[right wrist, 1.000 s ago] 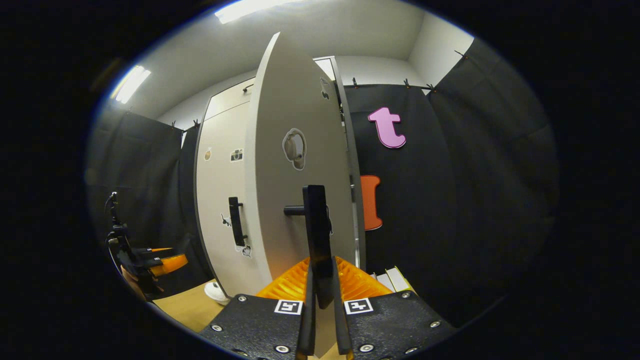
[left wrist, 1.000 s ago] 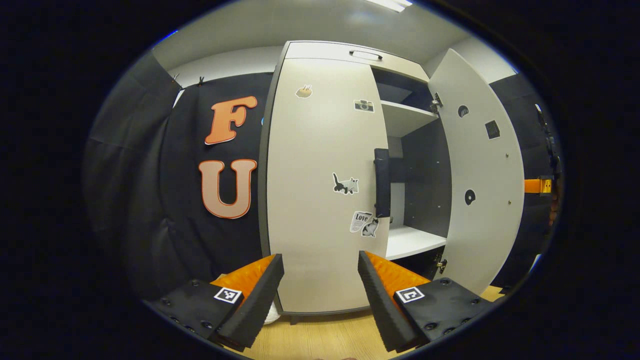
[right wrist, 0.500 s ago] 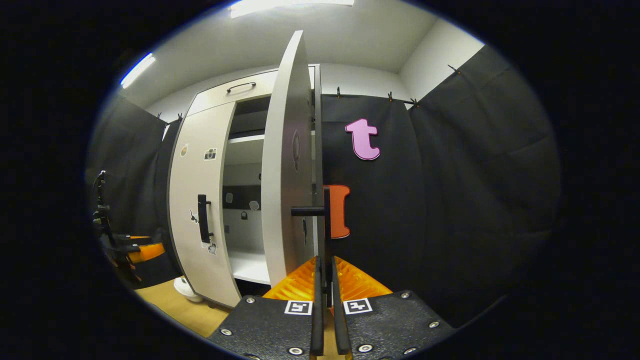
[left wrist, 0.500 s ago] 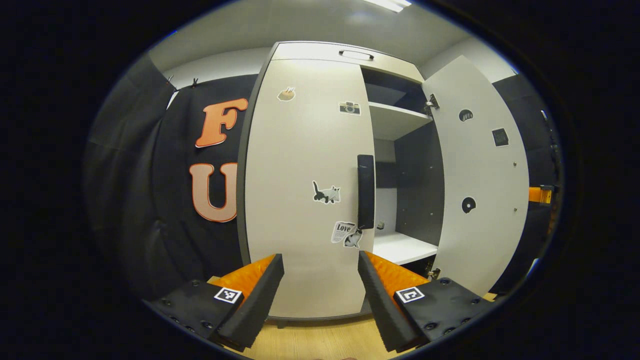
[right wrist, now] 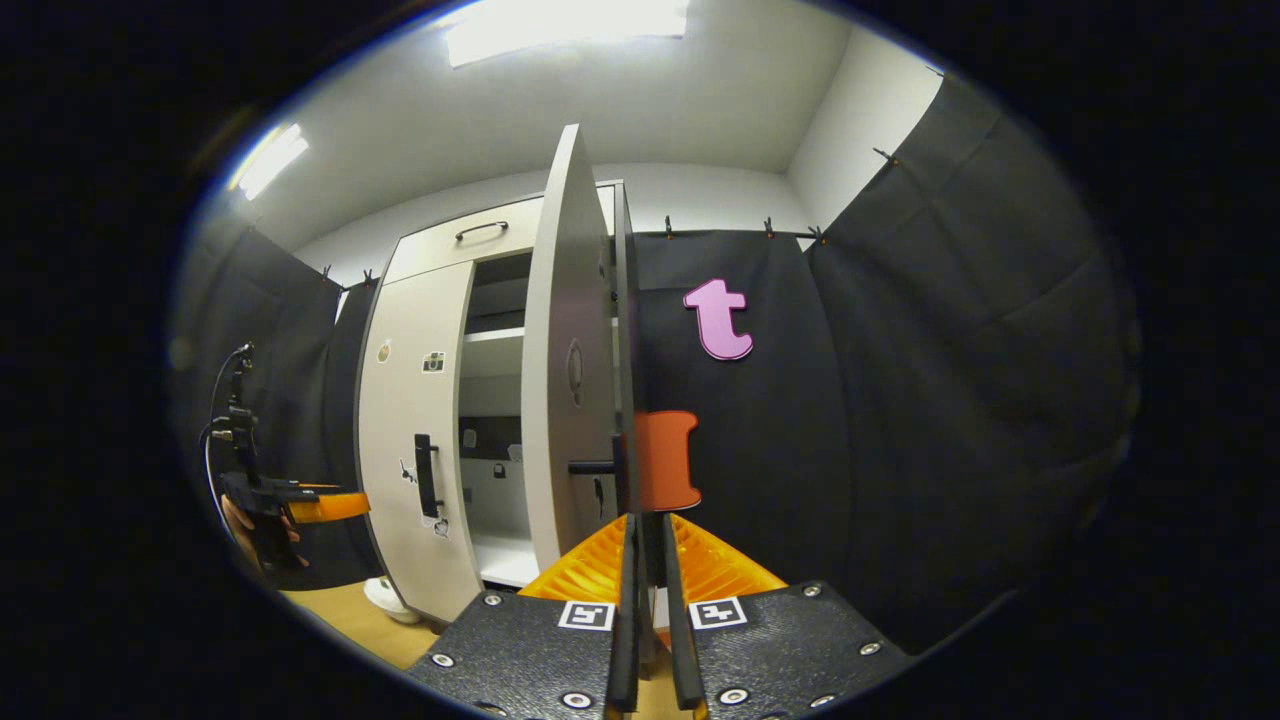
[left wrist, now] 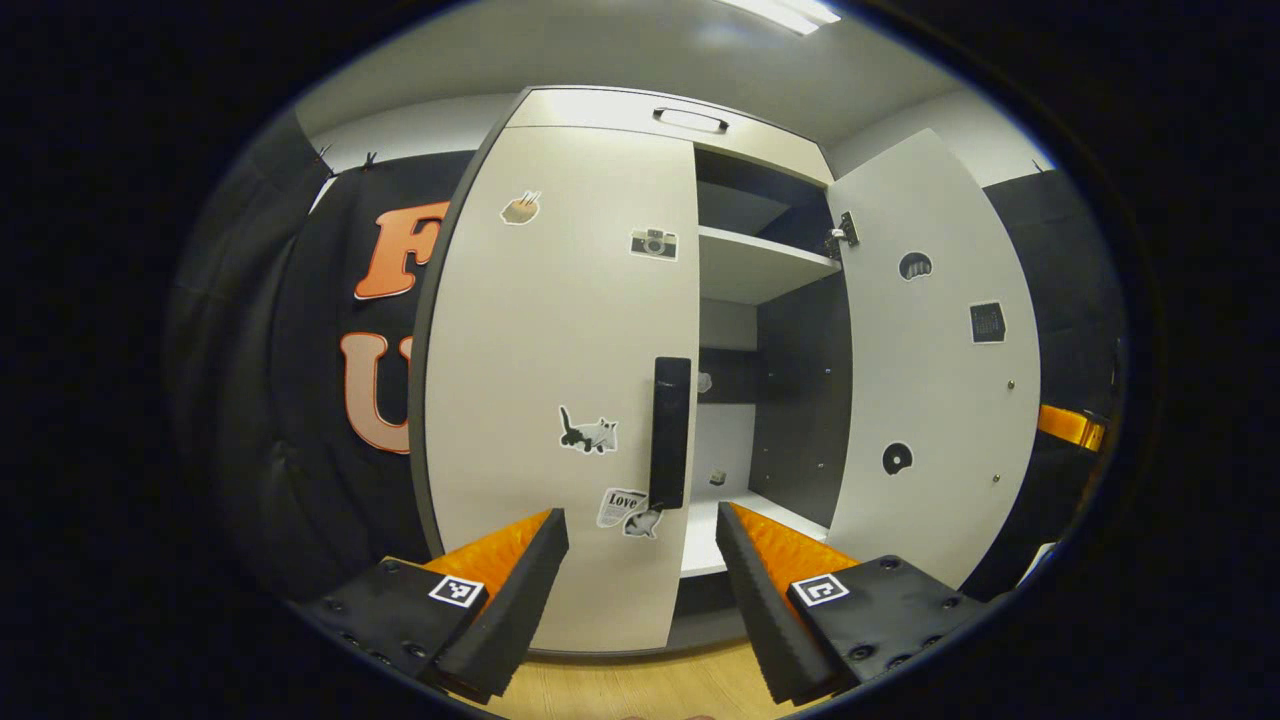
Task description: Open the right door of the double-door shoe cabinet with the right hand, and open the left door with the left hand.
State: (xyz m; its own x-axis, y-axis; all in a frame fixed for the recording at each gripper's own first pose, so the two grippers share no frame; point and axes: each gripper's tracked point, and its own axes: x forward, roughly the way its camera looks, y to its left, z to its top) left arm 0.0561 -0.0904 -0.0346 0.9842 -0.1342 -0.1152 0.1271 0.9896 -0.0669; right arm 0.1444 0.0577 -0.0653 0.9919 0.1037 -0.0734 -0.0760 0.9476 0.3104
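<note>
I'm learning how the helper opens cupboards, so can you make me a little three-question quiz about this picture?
1. True or false: the left door of the shoe cabinet is closed.
2. What is the right tool clamped on?
A. a shelf
B. the right door's handle
C. a shoe
3. Fill in the missing word: the left tool has its fingers ____, with the left door's handle ahead of it.

Key:
1. True. The left door is flush with the cabinet, while the right door is swung wide open.
2. B. Both fingers press on that handle.
3. Open. It grips nothing yet.
</note>
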